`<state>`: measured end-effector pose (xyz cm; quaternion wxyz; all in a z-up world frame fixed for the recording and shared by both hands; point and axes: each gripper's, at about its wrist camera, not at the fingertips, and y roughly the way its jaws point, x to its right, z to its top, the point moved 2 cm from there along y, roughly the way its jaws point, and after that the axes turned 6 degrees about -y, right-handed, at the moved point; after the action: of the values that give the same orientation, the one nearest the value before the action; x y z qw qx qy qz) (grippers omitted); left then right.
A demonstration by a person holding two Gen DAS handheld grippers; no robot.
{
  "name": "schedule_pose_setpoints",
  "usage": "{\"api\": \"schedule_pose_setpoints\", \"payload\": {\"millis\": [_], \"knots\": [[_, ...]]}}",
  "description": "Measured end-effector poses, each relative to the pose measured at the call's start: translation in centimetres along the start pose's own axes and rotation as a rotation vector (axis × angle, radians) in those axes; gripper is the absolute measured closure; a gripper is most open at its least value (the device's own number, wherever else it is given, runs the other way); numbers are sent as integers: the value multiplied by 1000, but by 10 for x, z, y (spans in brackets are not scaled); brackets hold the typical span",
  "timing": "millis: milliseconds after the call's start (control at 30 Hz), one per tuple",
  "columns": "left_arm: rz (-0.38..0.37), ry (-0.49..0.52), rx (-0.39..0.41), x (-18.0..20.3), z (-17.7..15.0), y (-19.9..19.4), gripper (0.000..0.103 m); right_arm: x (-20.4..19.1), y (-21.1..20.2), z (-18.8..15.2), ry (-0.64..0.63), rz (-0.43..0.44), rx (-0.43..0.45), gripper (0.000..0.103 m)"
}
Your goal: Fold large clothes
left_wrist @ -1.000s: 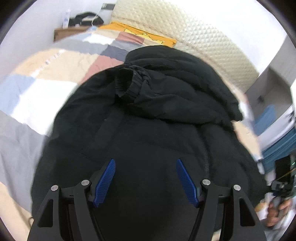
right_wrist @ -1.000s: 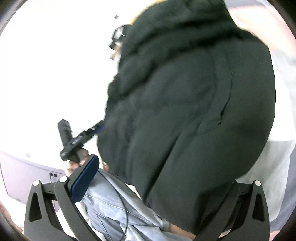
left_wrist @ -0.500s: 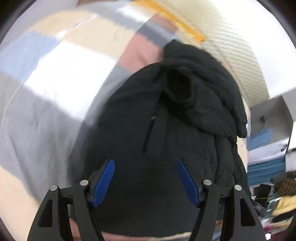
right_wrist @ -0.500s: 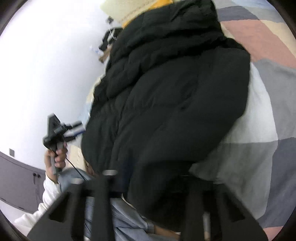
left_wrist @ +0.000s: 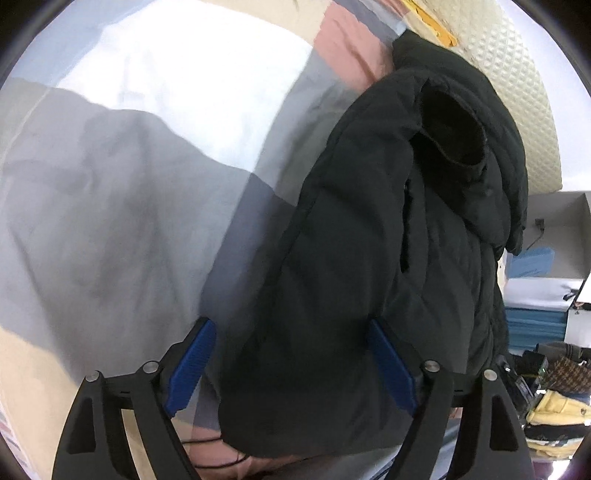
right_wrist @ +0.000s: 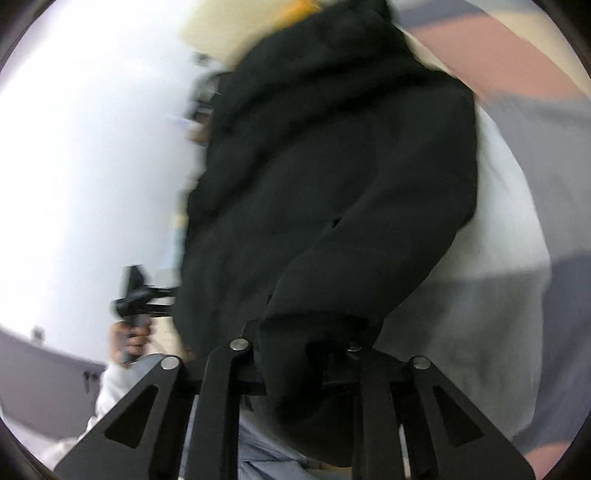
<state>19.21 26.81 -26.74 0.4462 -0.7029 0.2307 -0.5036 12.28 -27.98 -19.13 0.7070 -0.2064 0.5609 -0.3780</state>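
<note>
A large black puffer jacket (left_wrist: 388,240) lies bunched on the patchwork bedspread (left_wrist: 129,184), its sleeve cuff opening facing up near the headboard. My left gripper (left_wrist: 291,354) is open, its blue pads on either side of the jacket's near hem. In the right wrist view the jacket (right_wrist: 332,166) fills the middle. My right gripper (right_wrist: 299,347) is shut on a fold of the jacket's near edge, and the fabric hides the pads. The left gripper (right_wrist: 136,299) shows at the left of that view, held in a hand.
A cream quilted headboard (left_wrist: 517,74) and a yellow pillow (left_wrist: 432,18) stand at the far end of the bed. Blue folded fabric (left_wrist: 532,317) and a pile of clothes (left_wrist: 554,398) lie at the right, off the bed. A white wall (right_wrist: 74,166) is left.
My right gripper has closed on the jacket's near edge. My left gripper has swung left, so the jacket now sits at the right and more bedspread shows.
</note>
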Motion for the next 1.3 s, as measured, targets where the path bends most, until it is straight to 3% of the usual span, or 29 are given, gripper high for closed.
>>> {"api": "schedule_pose_setpoints", "payload": {"millis": [67,133,167,200,367,433,467,533,567,600,633,700,867,1067,1300], "knots": [[-38,22,-14,5,2,6,19,9,9,0,41,-37,-34,71],[-86,46,-34,11,2,10,19,18,12,-1,90,-49,-64,48],[-109,59,-44,15,2,12,19,24,16,-1,118,-57,-83,25],[-129,76,-55,20,1,14,20,32,20,-2,157,-64,-107,11],[-188,113,-94,27,0,22,22,67,35,-8,325,-61,-165,8],[-190,106,-108,24,0,24,28,62,39,-8,291,-55,-179,7],[-201,92,-113,23,0,24,32,56,40,-8,259,-43,-191,7],[-218,82,-123,25,-1,24,56,32,47,-8,159,-3,-210,25],[-219,89,-123,29,-3,24,64,22,46,-7,111,-17,-197,49],[-226,102,-119,33,-7,19,77,14,38,-2,88,-29,-139,67],[-236,108,-110,36,-9,13,86,13,30,1,88,-19,-88,71],[-256,112,-72,46,-17,-1,93,12,12,4,111,9,6,82],[-244,145,15,70,-38,-34,98,-4,-14,0,75,13,98,89],[-187,193,35,75,-59,-72,98,-23,-61,-12,37,66,204,93],[-211,240,110,83,-101,-130,98,-29,-111,-27,36,133,275,93]]}}
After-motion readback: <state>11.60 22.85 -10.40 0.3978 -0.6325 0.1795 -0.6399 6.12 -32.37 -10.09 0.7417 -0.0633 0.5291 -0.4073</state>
